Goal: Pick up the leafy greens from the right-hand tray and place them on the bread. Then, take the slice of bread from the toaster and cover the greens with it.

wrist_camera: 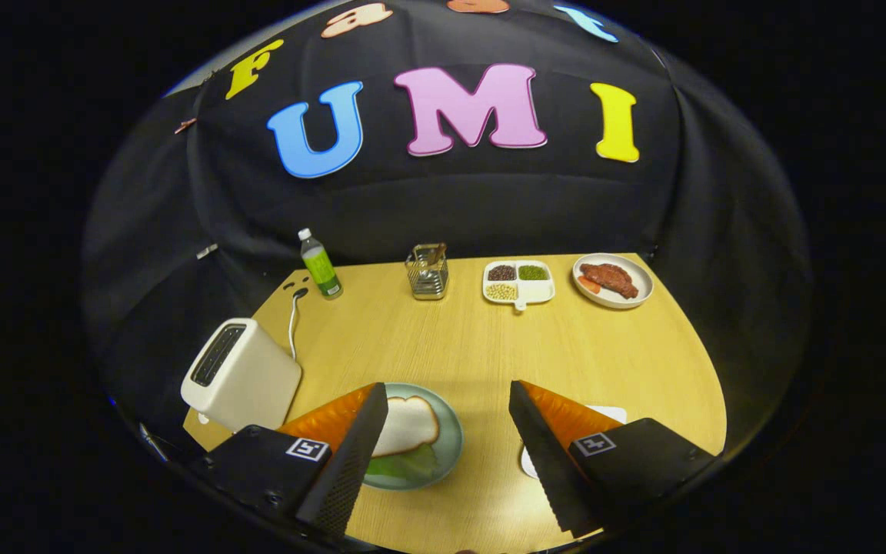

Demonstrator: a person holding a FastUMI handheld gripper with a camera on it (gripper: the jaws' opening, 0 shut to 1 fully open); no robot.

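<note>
Here the gripper (448, 400) hangs wide open, holding nothing, above the pale green round plate (451, 446) bearing a white bread slice (409, 425) over leafy greens (404, 464).

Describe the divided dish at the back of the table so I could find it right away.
Along the far edge of the wooden table, well beyond the open tongs, stand a green bottle, a wire holder, then two white dishes. The divided dish is the left one, between the holder and the round plate of meat. It alone has compartments of small beans.
</note>
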